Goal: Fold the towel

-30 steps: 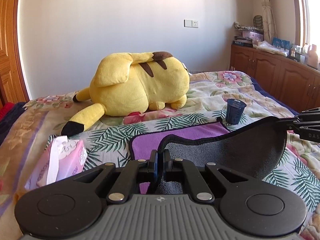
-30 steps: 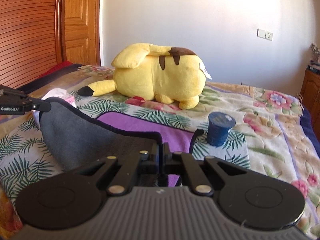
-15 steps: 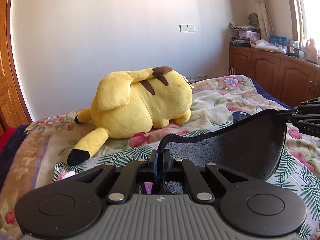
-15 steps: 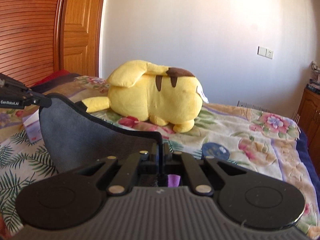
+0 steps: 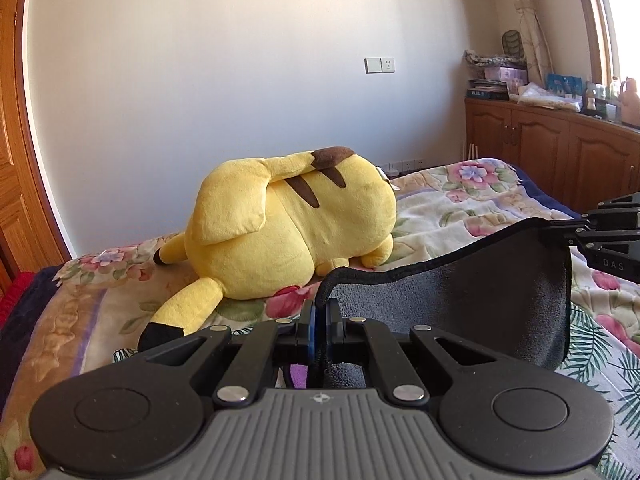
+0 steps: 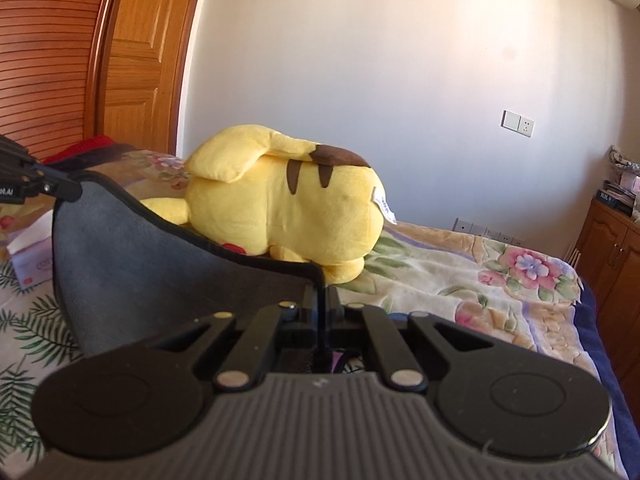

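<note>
The towel is grey on this side with a dark hem and purple on the other. It hangs in a sagging span between both grippers above the bed. My left gripper is shut on one corner of it. My right gripper is shut on the other corner; the towel stretches left from it. The right gripper shows at the right edge of the left wrist view, and the left gripper at the left edge of the right wrist view. The towel's lower part is hidden behind the gripper bodies.
A big yellow plush toy lies on the floral bedspread just beyond the towel. A pink tissue pack lies at the bed's left. Wooden cabinets stand on the right, a wooden door on the left.
Both grippers have lifted the towel's held edge higher off the bed. The purple part and the dark blue cup have dropped out of view behind the raised towel and the gripper bodies.
</note>
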A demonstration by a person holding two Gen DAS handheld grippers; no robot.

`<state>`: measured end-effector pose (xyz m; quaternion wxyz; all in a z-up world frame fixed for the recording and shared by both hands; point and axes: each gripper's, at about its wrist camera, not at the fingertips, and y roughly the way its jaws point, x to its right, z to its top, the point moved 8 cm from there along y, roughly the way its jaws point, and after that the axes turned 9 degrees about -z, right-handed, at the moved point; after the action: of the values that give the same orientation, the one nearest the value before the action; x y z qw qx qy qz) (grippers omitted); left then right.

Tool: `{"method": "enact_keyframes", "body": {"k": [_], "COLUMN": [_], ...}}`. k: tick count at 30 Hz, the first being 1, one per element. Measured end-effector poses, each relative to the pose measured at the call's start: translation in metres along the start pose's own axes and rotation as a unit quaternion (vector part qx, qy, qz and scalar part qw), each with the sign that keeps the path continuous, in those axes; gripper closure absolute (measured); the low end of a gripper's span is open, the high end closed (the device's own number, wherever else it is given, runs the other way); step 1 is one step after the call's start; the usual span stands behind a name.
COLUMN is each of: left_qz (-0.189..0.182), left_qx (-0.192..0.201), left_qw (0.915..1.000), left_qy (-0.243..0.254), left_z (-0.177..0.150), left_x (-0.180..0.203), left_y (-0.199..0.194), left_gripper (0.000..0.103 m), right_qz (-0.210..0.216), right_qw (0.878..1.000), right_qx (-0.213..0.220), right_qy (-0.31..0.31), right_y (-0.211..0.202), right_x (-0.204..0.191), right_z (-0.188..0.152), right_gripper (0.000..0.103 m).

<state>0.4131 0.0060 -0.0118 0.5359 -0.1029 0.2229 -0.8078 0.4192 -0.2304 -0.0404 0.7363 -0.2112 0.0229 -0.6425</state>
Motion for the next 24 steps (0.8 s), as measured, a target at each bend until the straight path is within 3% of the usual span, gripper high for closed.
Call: {"method": "enact_keyframes", "body": {"k": [13,18,24], "left_qz": [0.015,0.023,0.03], "left_qx": [-0.002,-0.009,-0.029], "left_qw": [0.9996,0.9986,0.9983], "left_qy": [-0.022,-0.047,-0.041], "left_z": [0.005,-0.009,-0.029], "left_x": [-0.022,-0.032,-0.035], "left_y": [0.043,0.065,0.092], "left_gripper": [0.103,0.103,0.103], "right_qz": [-0.019,-0.024,-0.024], "right_qw": [1.0,1.0,0.999], "right_qx": [0.0,-0.009,-0.032], "right_qy": [-0.006,-0.007,-0.022], "right_y": [0.039,0.06,0.084], "right_x": [0.004,0.003,-0.005], "right_z": [-0.002,-0.013,-0.035], "right_gripper": [0.1,0.1,0.1]}}
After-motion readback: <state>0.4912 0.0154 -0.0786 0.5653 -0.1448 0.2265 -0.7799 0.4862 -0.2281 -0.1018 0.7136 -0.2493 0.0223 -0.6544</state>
